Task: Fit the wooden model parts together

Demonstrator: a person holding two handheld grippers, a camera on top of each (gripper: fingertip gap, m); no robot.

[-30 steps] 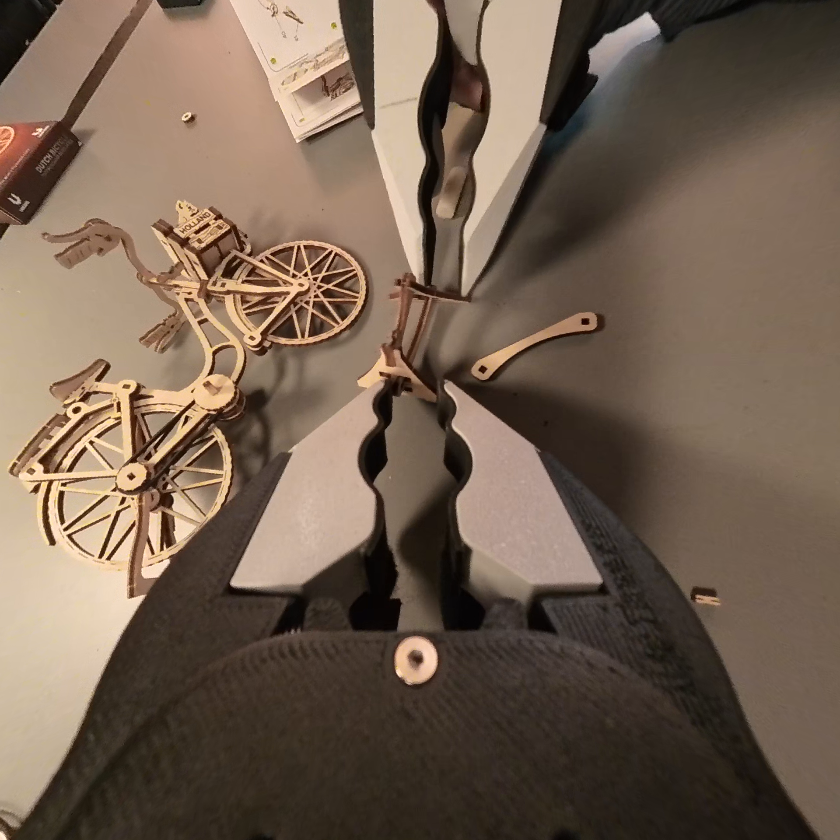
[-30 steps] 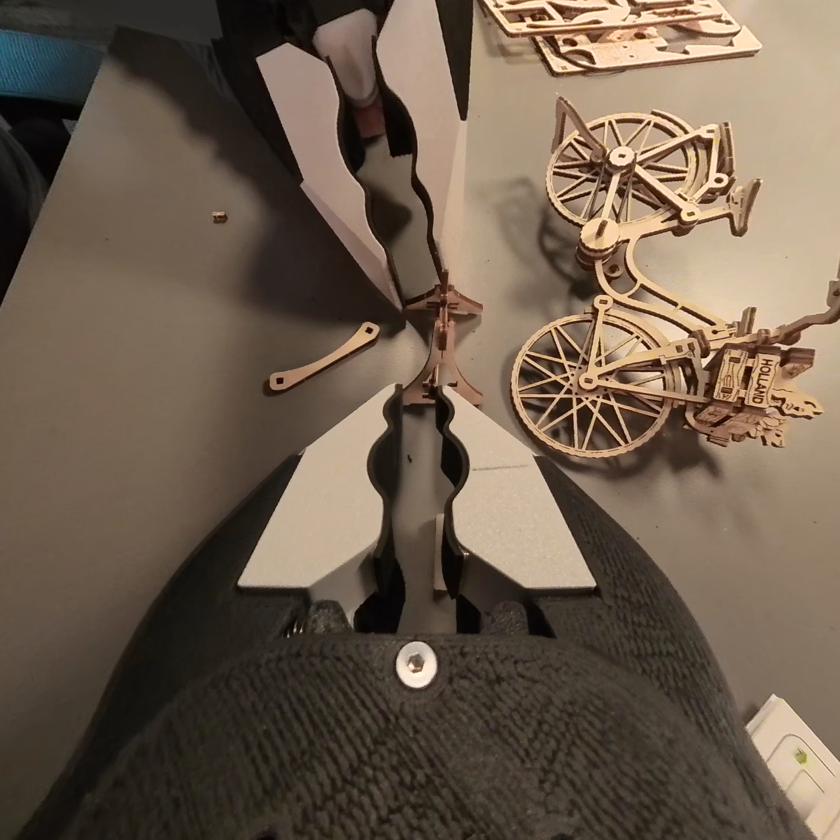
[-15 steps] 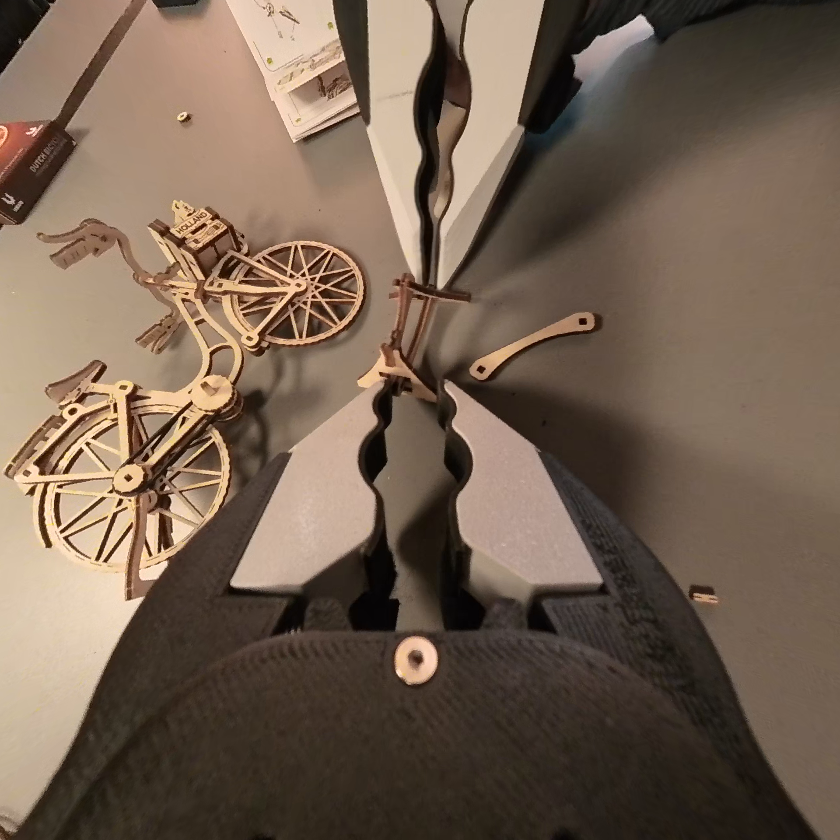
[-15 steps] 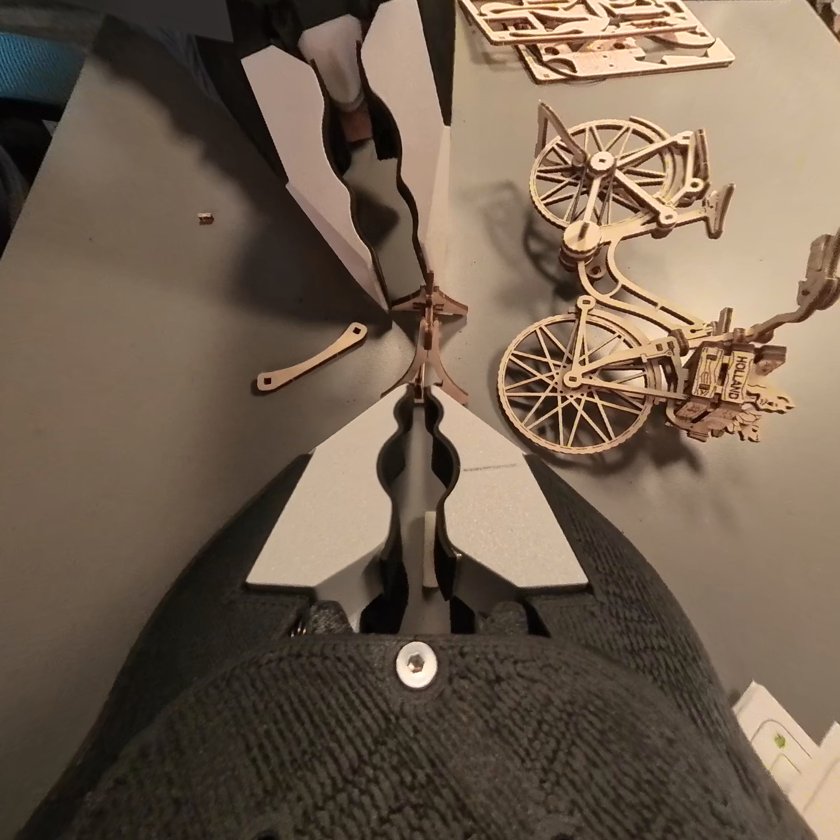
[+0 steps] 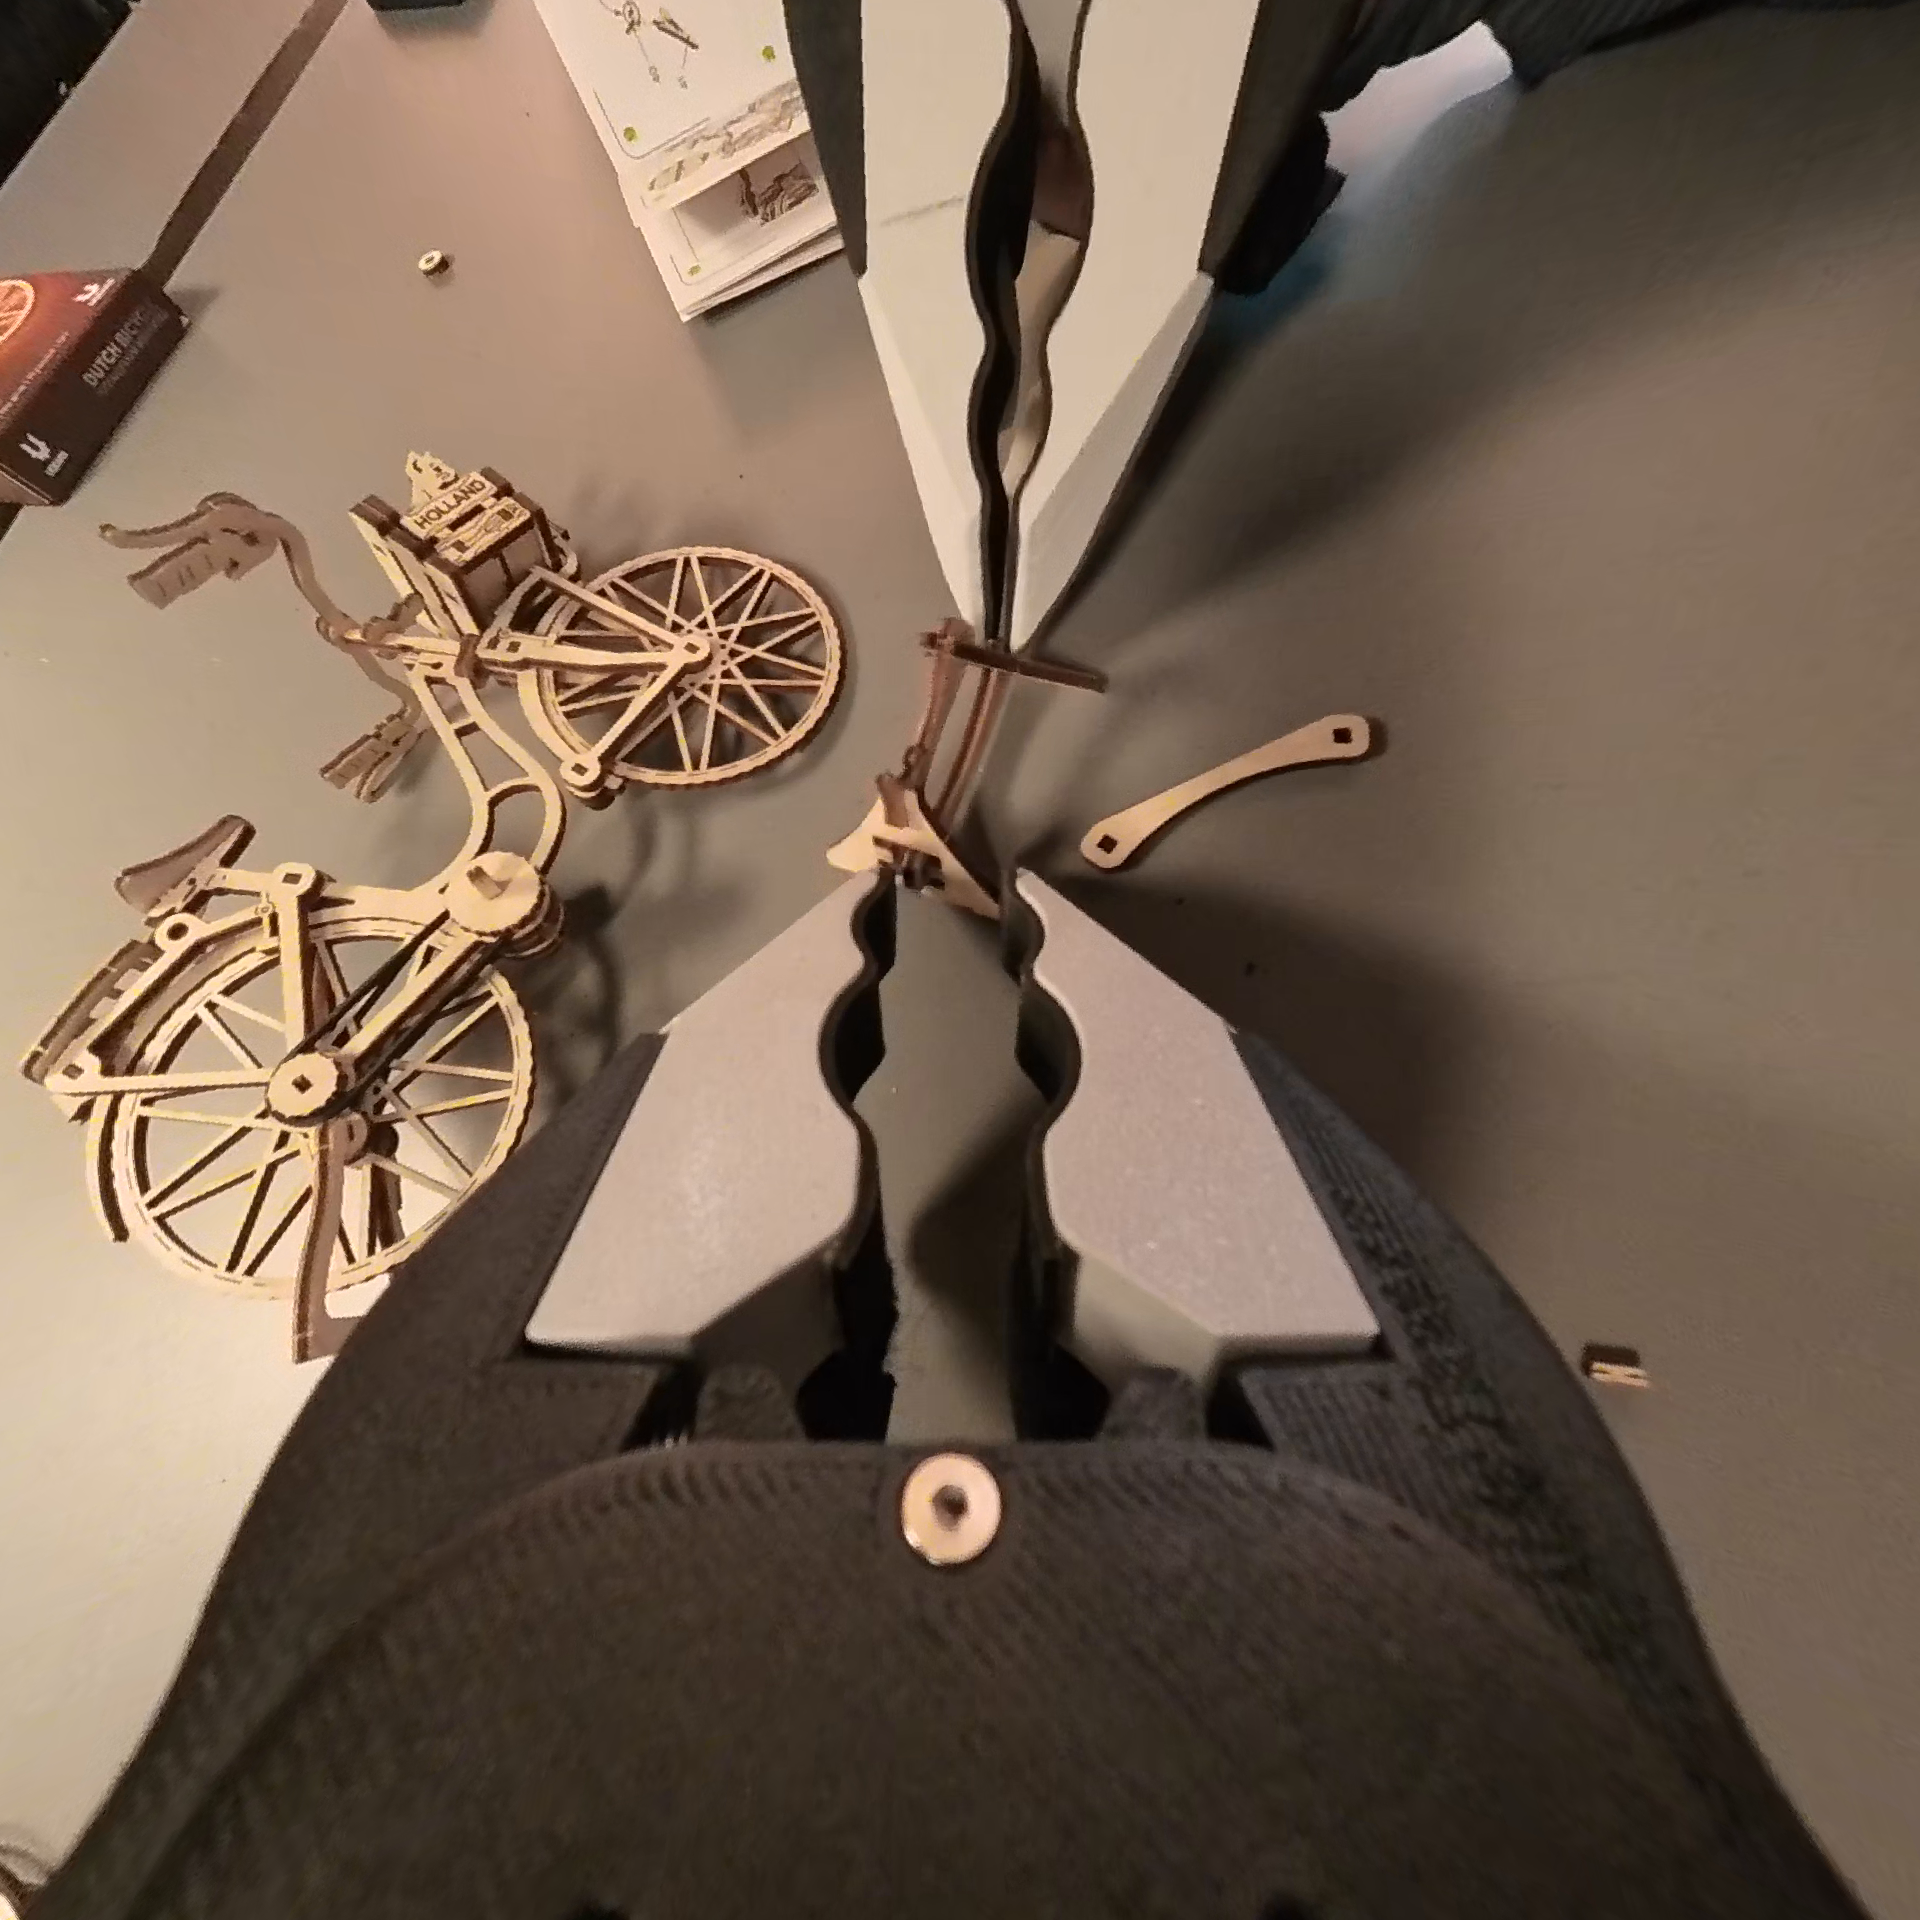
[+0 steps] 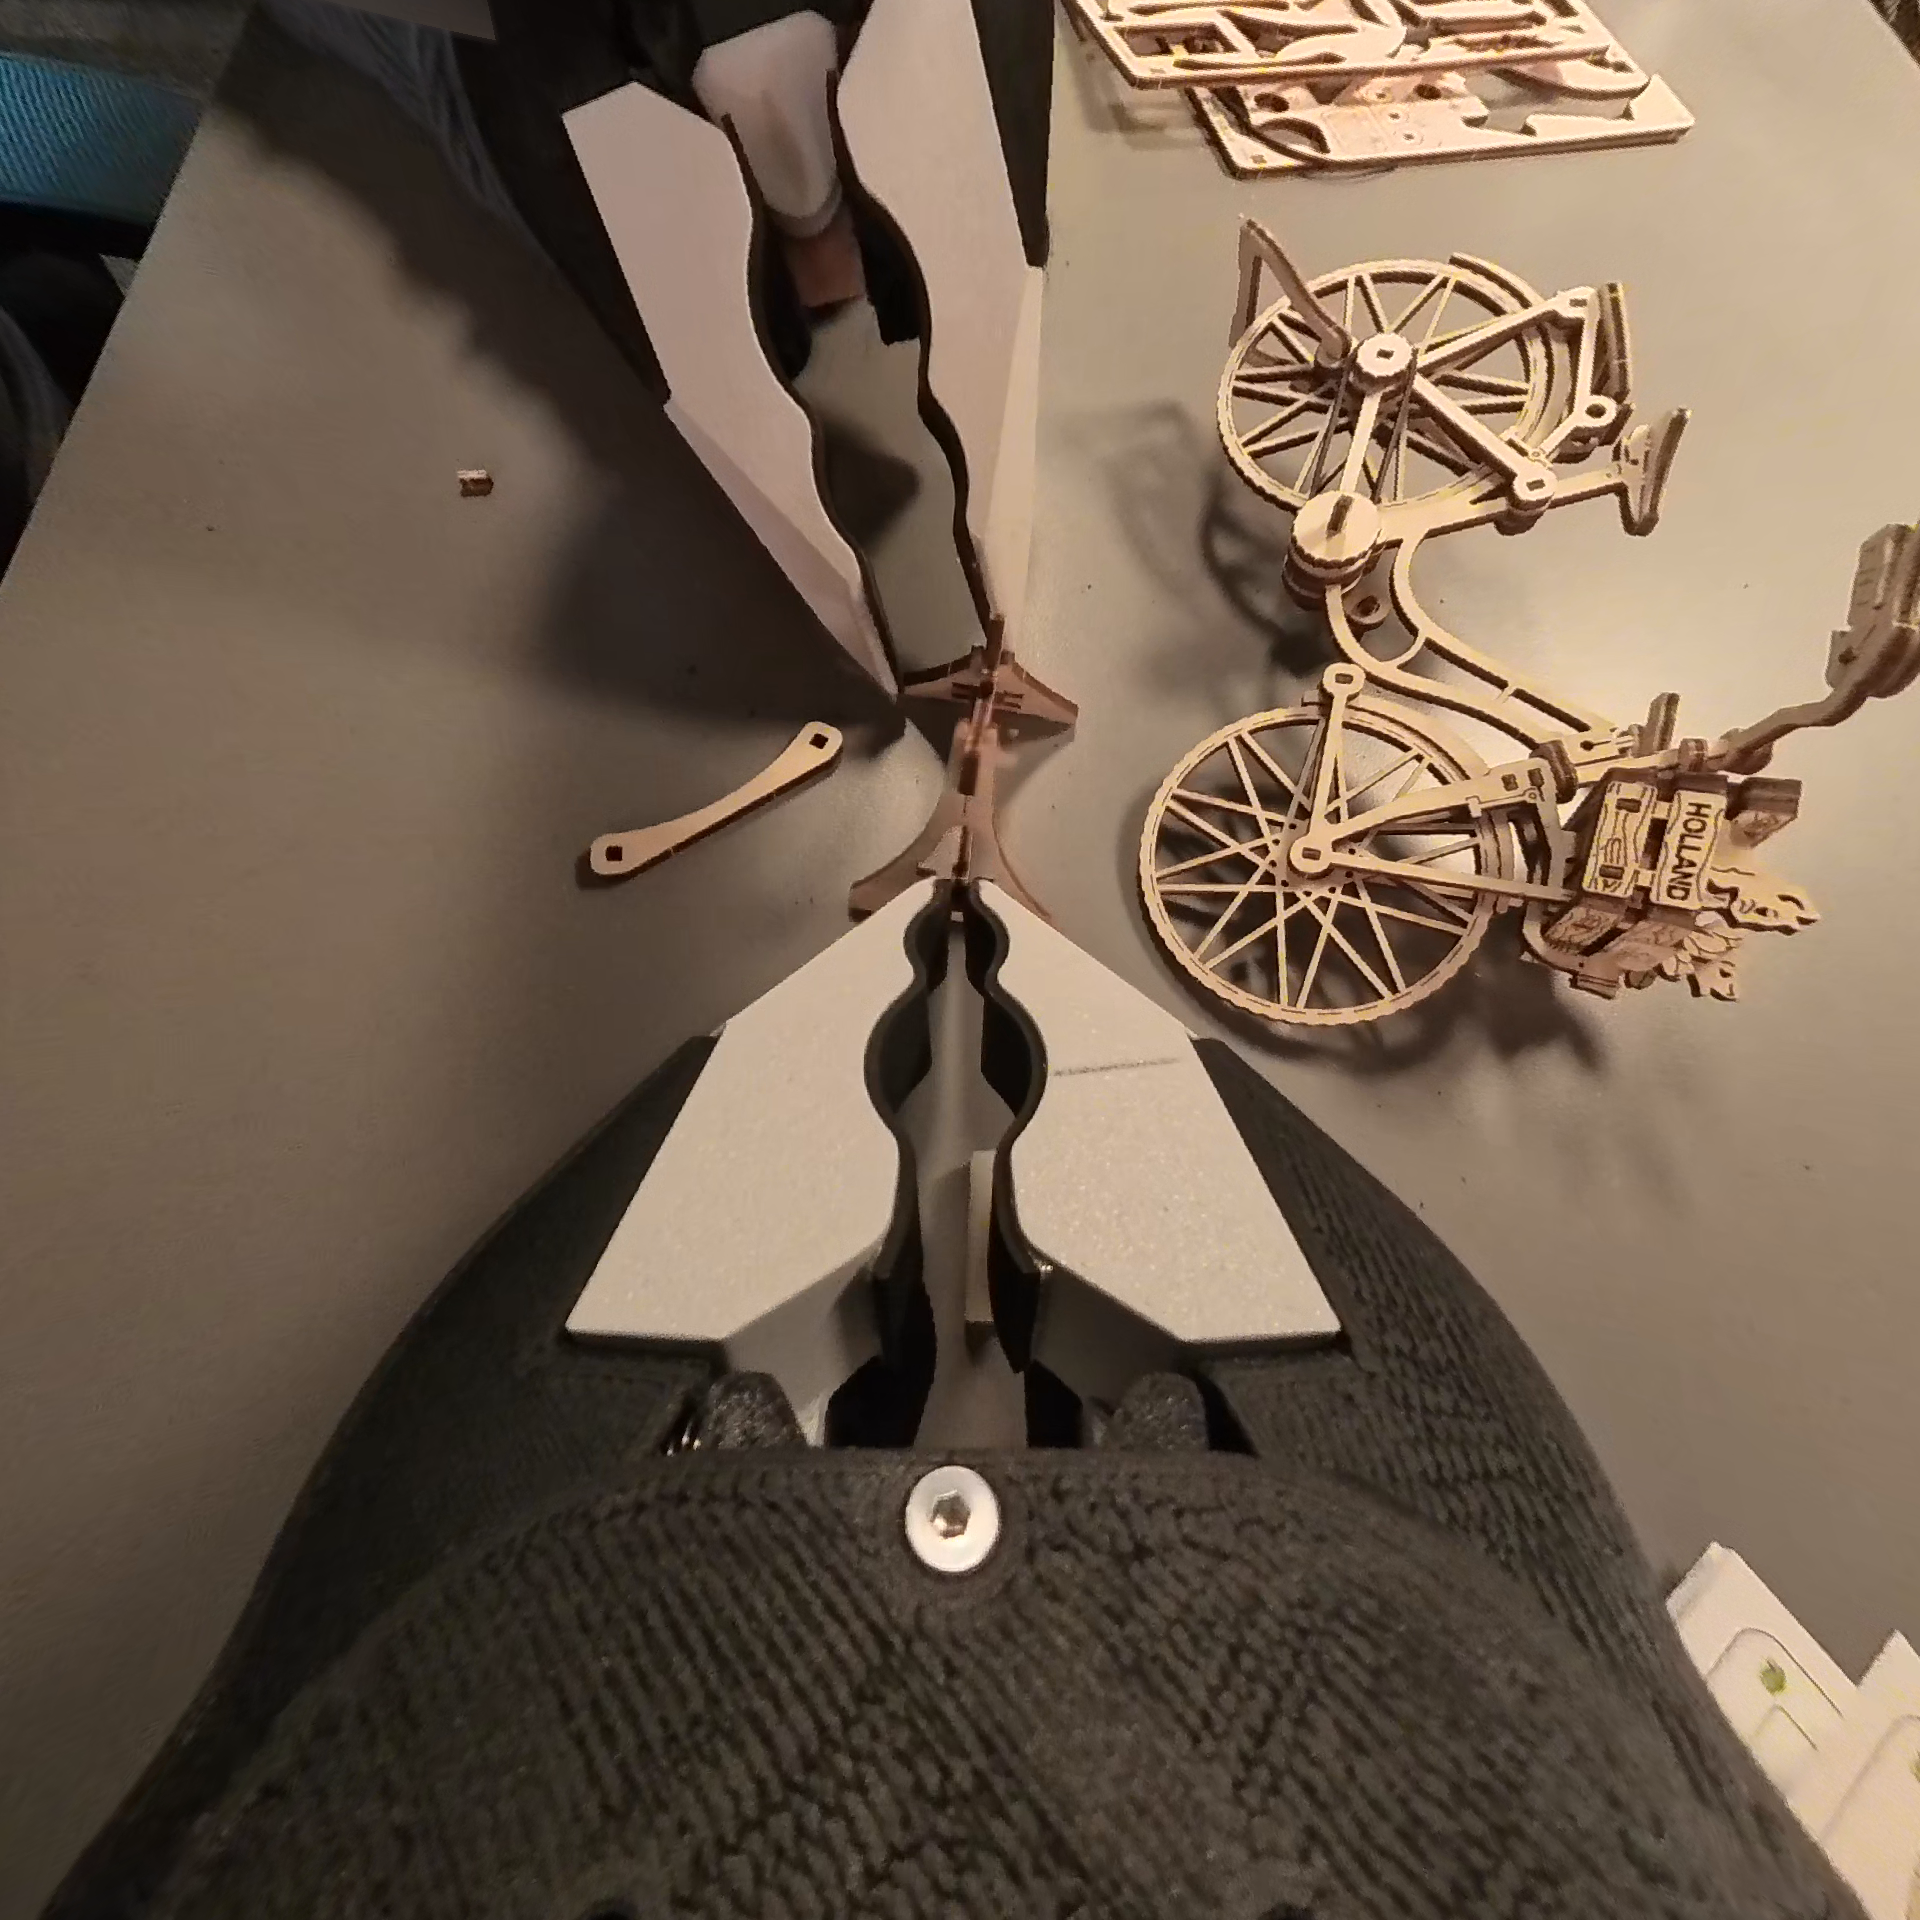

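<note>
A small wooden stand-like assembly (image 5: pixel 951 758) with splayed feet at both ends hangs between my two grippers, which face each other over the grey table (image 5: pixel 1558 727). My left gripper (image 5: pixel 943 894) holds one footed end between its fingertips, with the jaws a little apart. My right gripper (image 6: pixel 961 896) is shut tight on the thin other end of the assembly (image 6: pixel 971 769). A loose curved wooden strip (image 5: pixel 1231 790) with a square hole at each end lies on the table just beside them. The built wooden bicycle (image 5: pixel 499 748) lies on its side nearby.
An instruction booklet (image 5: pixel 717 177) and a dark box (image 5: pixel 73 364) lie at the far side in the left wrist view. Wooden part sheets (image 6: pixel 1351 94) lie beyond the bicycle (image 6: pixel 1392 665). Small loose bits (image 5: pixel 1610 1392) (image 6: pixel 475 481) and a ring (image 5: pixel 432 263) are scattered about. The left gripper's tips are roughly 5 cm from the right gripper's. From the left gripper's tips to the built wooden bicycle (image 5: pixel 499 748) is close to 9 cm. My right wrist view (image 6: pixel 1442 696) looks at it from another angle.
My right gripper's jaws have closed onto the thin end of the assembly. The left gripper has kept its hold, and both have shifted only slightly.
</note>
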